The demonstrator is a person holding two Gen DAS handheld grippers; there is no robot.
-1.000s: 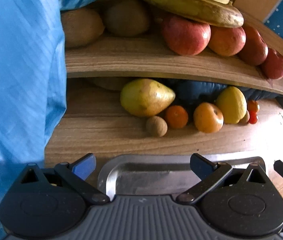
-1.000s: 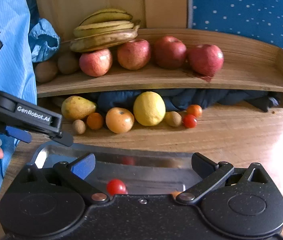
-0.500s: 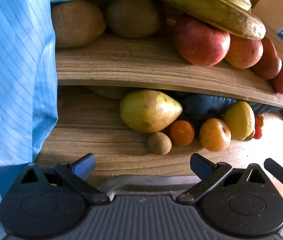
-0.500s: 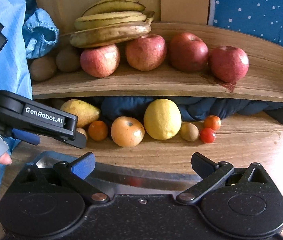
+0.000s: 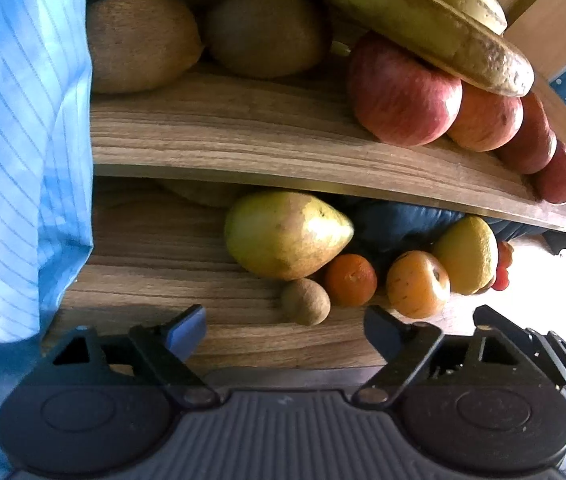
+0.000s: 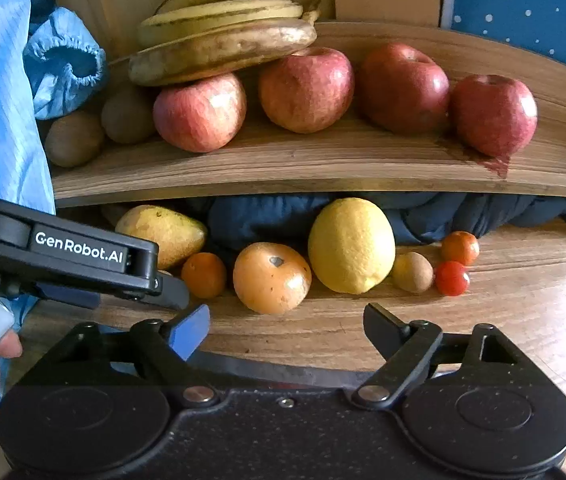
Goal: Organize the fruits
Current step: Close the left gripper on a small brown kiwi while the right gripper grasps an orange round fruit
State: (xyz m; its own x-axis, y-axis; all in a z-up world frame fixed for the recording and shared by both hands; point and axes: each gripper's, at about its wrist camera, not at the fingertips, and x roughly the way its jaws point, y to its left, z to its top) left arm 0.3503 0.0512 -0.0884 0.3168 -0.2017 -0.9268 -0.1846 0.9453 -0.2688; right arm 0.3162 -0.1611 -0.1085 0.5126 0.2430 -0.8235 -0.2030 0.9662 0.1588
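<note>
In the right wrist view the fruit sits in two tiers. On the wooden shelf (image 6: 323, 160), four apples (image 6: 306, 89) stand in a row from 10 to 2 o'clock, with a bunch of bananas (image 6: 223, 36) resting across the two leftmost apples, long axis running left to right, stems toward the right. Two kiwis (image 6: 127, 114) sit at 9 o'clock of the apples, beside a blue sleeve (image 6: 3, 92).

Below, on the table (image 6: 523, 300), a loose row lies in front of a dark blue cloth (image 6: 267, 216). The pear (image 6: 163, 232) lies on its side at the left end, long axis across the frame, narrow end pointing to 3 o'clock. Next come a small mandarin (image 6: 204, 275), an orange fruit (image 6: 271, 278) with its stem scar facing up, a lemon (image 6: 351, 246) tilted with its long axis near upright, a small kiwi (image 6: 413, 272), a cherry tomato (image 6: 451, 278) and another small mandarin (image 6: 460, 247).

The right gripper (image 6: 285, 330) hovers above the table edge at 6 o'clock of the orange fruit, its fingers fairly wide and closing, nothing between them. The left gripper (image 5: 283, 330) hangs just below a small brown kiwi (image 5: 306, 301), fingers likewise fairly wide and closing on nothing; in its view the pear (image 5: 287, 234) points to 3 o'clock.
</note>
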